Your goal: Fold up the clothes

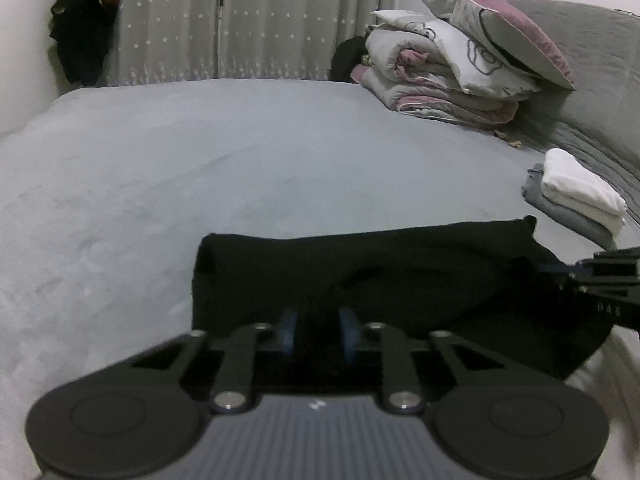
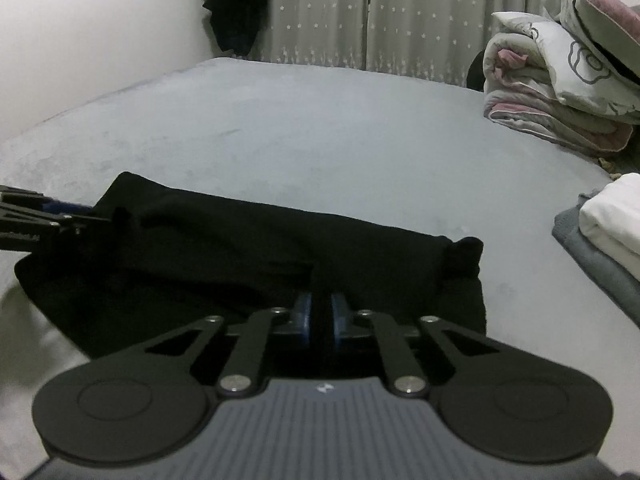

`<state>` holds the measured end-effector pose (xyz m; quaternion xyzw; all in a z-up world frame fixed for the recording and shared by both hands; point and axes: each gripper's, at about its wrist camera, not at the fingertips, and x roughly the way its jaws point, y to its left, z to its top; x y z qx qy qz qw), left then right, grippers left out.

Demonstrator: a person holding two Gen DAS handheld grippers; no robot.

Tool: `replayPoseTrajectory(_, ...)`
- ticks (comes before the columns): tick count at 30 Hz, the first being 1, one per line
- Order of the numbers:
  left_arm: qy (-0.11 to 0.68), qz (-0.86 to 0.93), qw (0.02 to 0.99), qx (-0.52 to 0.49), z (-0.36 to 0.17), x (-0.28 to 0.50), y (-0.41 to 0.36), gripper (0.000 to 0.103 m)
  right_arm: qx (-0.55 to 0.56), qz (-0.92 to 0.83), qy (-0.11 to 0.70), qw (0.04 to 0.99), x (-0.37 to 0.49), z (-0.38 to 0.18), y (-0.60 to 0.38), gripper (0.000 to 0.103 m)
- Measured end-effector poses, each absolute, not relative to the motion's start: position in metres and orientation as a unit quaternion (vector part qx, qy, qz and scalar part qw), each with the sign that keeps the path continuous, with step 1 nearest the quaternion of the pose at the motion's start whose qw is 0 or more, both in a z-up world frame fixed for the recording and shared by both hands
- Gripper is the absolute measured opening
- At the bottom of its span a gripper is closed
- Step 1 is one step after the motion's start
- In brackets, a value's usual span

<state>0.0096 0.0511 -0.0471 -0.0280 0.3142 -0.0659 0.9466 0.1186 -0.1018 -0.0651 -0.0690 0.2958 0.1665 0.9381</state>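
Note:
A black garment lies partly folded on the grey bed, near its front edge. My left gripper is shut on the garment's near edge, with black cloth pinched between its blue pads. My right gripper is likewise shut on the near edge of the black garment, further along to the right. In the left wrist view the right gripper shows at the right border, at the cloth. In the right wrist view the left gripper shows at the left border.
A stack of folded clothes, white on grey, sits on the bed to the right. A pile of folded quilts and pillows lies at the far right. Starred curtains and a dark hanging garment are behind the bed.

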Motion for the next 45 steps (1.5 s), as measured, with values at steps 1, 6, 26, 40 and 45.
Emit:
replayPoseTrajectory(1,0.313,-0.071,0.947,-0.028,-0.046,0.007,0.051,0.008,-0.068,0.166,0.293,0.939,0.117,-0.064,-0.103,0.007)
replayPoseTrajectory(6,0.299,-0.096,0.949,-0.023,-0.037,-0.009,0.05,0.006,-0.064,0.169,0.278,0.944,0.106,-0.055,-0.106,0.006)
replayPoseTrajectory(26,0.361,-0.161,0.917,0.059,-0.047,-0.049,0.04,0.006,-0.123,0.2,0.327,0.915,0.069,-0.064,-0.117,0.006)
replayPoseTrajectory(40,0.39,-0.159,0.907,-0.006,-0.041,-0.054,0.046,0.043,-0.087,0.182,0.366,0.908,0.056,-0.059,-0.141,0.018)
replayPoseTrajectory(45,0.386,-0.146,0.91,-0.026,-0.037,-0.055,0.048,0.05,-0.047,0.168,0.363,0.915,0.057,-0.052,-0.15,0.042)
